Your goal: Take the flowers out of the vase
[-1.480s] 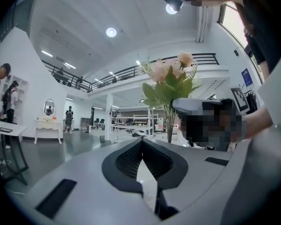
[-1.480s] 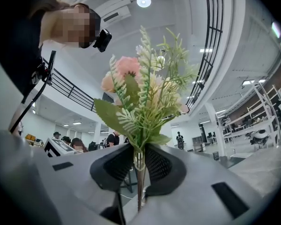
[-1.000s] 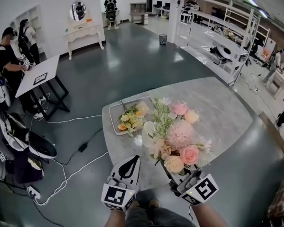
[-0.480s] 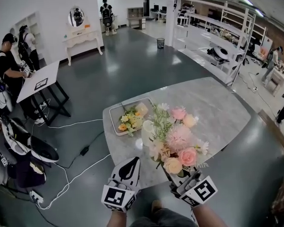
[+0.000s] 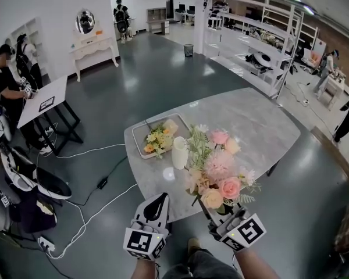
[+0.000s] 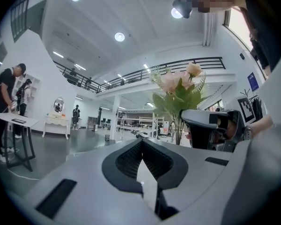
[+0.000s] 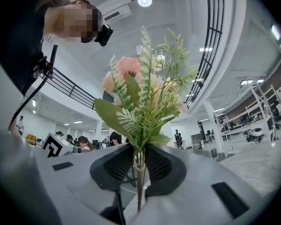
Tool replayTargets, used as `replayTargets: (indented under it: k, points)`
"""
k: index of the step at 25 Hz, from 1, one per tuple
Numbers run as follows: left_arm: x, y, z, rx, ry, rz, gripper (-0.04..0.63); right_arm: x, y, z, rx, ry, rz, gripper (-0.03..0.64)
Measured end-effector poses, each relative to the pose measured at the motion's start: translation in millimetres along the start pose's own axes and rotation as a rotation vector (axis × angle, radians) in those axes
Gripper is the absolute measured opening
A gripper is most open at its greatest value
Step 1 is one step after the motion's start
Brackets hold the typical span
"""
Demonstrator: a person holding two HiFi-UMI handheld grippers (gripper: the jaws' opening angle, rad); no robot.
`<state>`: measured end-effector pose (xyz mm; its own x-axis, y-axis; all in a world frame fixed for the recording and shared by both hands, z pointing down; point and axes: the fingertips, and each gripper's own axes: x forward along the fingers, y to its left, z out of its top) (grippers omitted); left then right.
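1. Both grippers have backed off the table (image 5: 262,127) edge since a second ago. The white vase (image 5: 180,152) now shows clear of the bouquet (image 5: 218,170).
2. Right gripper (image 5: 216,215): fingers (image 7: 117,165) pinch the green stems (image 7: 139,182). Pink and cream blooms fan out just beyond the fingertips, over the table's near edge.
3. Left gripper (image 5: 161,197): fingers (image 6: 129,158) pressed together, nothing between them. Bouquet sits off to their right.
4. Vase stands upright on the table, well ahead of both sets of fingers, past the blooms and just beside the tray (image 5: 141,131) of yellow flowers (image 5: 157,139).
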<state>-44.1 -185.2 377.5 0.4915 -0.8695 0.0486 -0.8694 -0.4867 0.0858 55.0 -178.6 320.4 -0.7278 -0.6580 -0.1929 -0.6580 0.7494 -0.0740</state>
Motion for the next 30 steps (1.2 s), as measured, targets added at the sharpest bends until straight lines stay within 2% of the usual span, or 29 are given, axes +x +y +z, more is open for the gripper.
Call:
replayTargets:
  k: [10, 24, 30]
  points:
    - [-34, -15, 9, 0.004, -0.009, -0.021, 0.014, -20, 33, 12, -0.009, -0.009, -0.009, 0.083]
    - [-94, -43, -15, -0.019, 0.006, -0.043, 0.014, -65, 80, 10, -0.017, -0.011, -0.040, 0.083]
    - [-105, -46, -9, -0.010, -0.001, -0.045, 0.014, -73, 93, 13, -0.024, -0.012, -0.038, 0.083]
